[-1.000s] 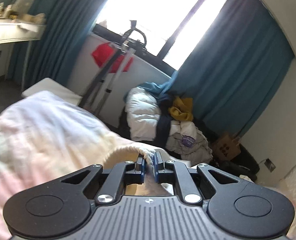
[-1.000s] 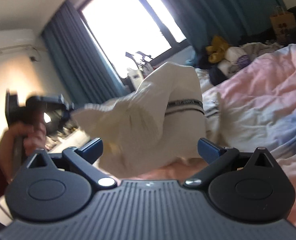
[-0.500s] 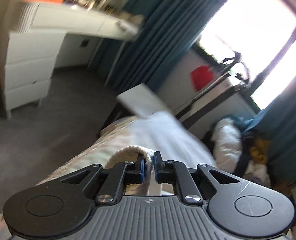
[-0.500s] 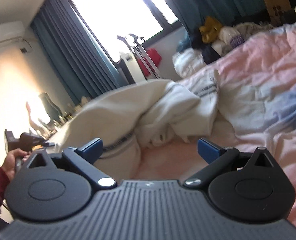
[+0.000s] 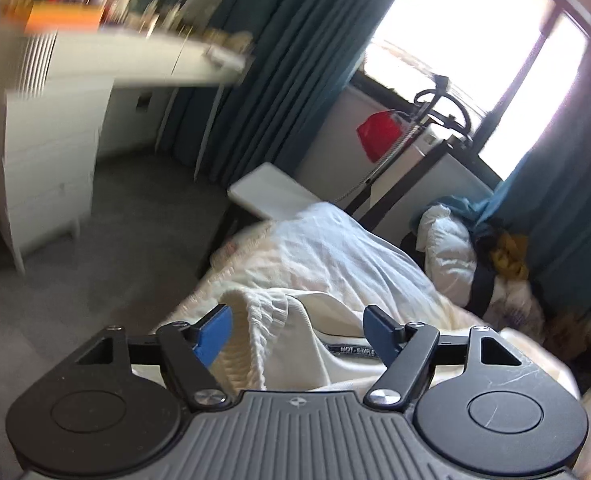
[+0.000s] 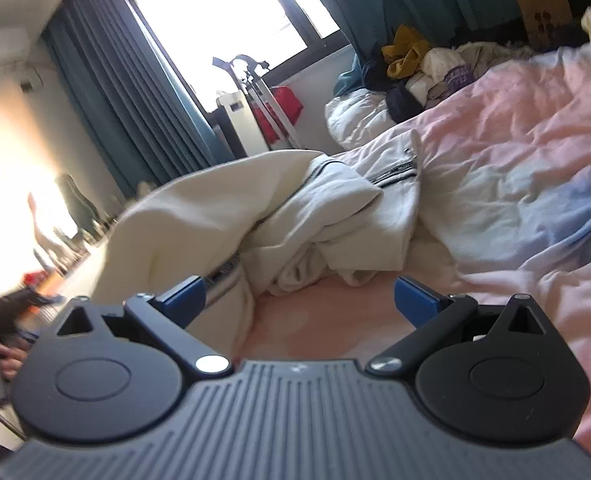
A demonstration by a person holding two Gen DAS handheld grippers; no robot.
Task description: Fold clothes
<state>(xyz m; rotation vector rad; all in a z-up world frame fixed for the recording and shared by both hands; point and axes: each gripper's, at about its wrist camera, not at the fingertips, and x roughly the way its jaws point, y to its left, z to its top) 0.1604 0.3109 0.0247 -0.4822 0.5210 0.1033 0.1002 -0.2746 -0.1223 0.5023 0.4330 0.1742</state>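
The left gripper (image 5: 298, 330) is opening, its blue pads (image 5: 211, 334) clear of the cream sweatshirt's ribbed hem (image 5: 265, 320) lying between them. The right gripper (image 6: 300, 295) stands wide apart over pink bedding (image 6: 515, 160), holding nothing. The cream sweatshirt (image 6: 295, 216) lies crumpled on the bed; beyond it, a clothes pile (image 6: 411, 64) sits below the window (image 6: 215, 12).

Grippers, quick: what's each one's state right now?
Left gripper: opening, cream garment lies loose between its jaws.
Right gripper: open, holding nothing.
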